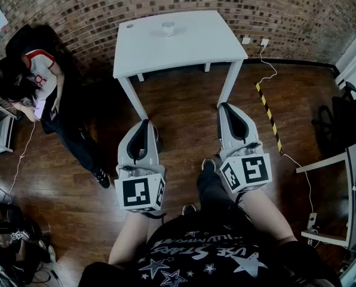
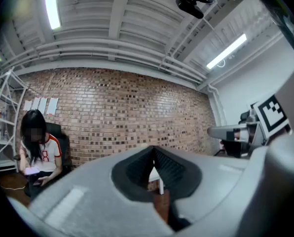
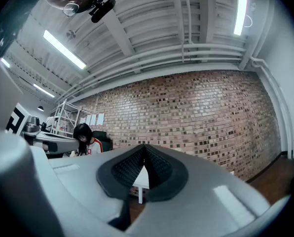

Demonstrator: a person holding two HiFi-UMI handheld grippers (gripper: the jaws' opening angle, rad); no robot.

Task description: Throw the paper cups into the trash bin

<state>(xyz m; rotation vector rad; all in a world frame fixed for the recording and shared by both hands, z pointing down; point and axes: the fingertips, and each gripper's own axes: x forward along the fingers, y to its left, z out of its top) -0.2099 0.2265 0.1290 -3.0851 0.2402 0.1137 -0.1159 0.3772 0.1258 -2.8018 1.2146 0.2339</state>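
At the left a seated person [image 1: 39,79] is half in shadow. The left gripper [image 1: 145,123] has its jaws together, nothing between. One paper cup [image 1: 168,28], too small to see well, stands on the white table [image 1: 193,49], well apart from both grippers. The right gripper [image 1: 225,106] is closed and empty too.

The floor [image 1: 184,109] lies open between you and the desk [image 1: 196,49]. A seated person [image 1: 43,85] blocks the desk's left; a brick wall [image 1: 106,5] backs it.
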